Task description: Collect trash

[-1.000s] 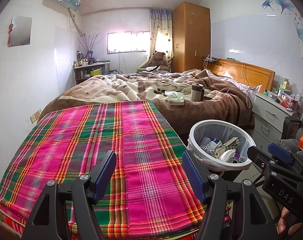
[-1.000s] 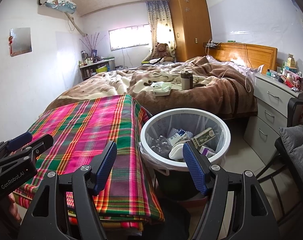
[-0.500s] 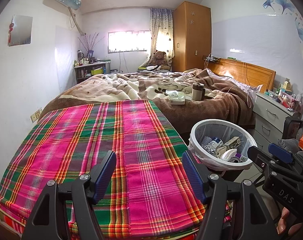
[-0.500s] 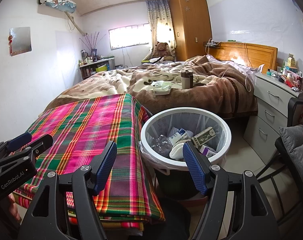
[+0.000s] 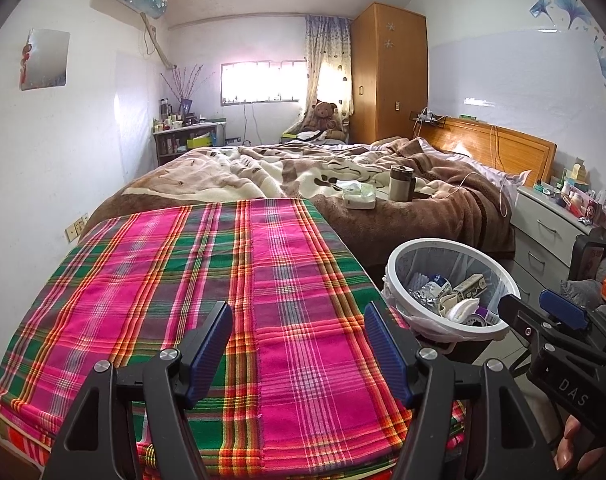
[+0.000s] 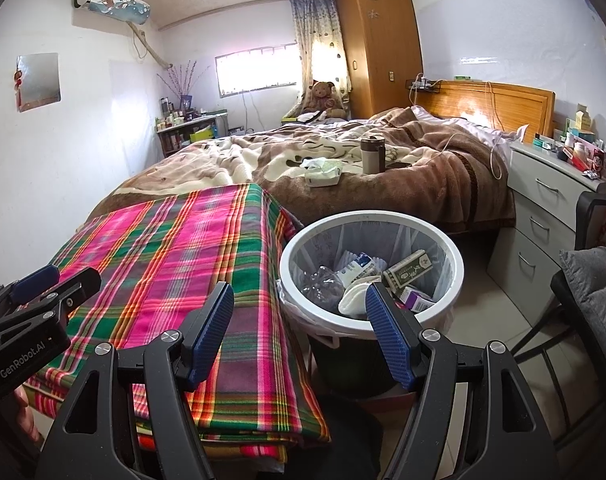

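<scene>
A white trash bin (image 6: 295,264) with a clear liner stands on the floor right of the plaid-covered surface (image 5: 223,280); it also shows in the left wrist view (image 5: 395,268). Inside lie a crushed plastic bottle (image 6: 323,280), a green box (image 6: 409,268), a purple box (image 6: 417,294) and white wrappers. My left gripper (image 5: 299,344) is open and empty above the plaid cloth. My right gripper (image 6: 301,328) is open and empty, just in front of the bin's near rim. No trash shows on the plaid cloth.
A bed with a brown blanket (image 5: 443,208) lies behind, holding a tissue pack (image 5: 359,196) and a metal mug (image 5: 401,182). A white drawer unit (image 6: 551,208) with clutter stands right. A black chair (image 6: 583,280) is at far right.
Both views have shifted very slightly; the bin sits a little lower in the left wrist view. Both grippers stay open and empty.
</scene>
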The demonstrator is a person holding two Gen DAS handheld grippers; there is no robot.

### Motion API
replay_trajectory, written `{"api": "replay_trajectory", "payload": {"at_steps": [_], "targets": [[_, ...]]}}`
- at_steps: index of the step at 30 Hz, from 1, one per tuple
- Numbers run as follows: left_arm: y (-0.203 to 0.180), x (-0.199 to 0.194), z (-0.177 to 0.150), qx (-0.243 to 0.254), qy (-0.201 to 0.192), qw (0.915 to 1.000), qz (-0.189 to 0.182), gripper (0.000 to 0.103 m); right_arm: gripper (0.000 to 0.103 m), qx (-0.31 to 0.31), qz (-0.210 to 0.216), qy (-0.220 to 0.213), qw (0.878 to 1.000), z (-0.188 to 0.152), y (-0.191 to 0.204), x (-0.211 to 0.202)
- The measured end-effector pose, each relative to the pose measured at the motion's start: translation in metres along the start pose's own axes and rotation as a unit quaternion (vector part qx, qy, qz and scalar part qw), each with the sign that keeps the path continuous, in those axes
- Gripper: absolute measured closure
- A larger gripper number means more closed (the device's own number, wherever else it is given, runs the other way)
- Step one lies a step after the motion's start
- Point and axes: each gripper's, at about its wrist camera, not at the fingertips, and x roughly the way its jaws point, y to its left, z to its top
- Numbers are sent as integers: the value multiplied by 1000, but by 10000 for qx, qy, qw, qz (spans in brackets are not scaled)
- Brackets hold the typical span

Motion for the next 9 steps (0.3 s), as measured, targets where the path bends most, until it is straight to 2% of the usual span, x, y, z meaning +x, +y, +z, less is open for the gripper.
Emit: {"api": "replay_trajectory", "payload": {"at_steps": [9], "targets": [[-3, 1, 0, 27, 22, 10000, -33, 35, 33, -14, -46, -6, 10000, 1, 1, 0]]}}
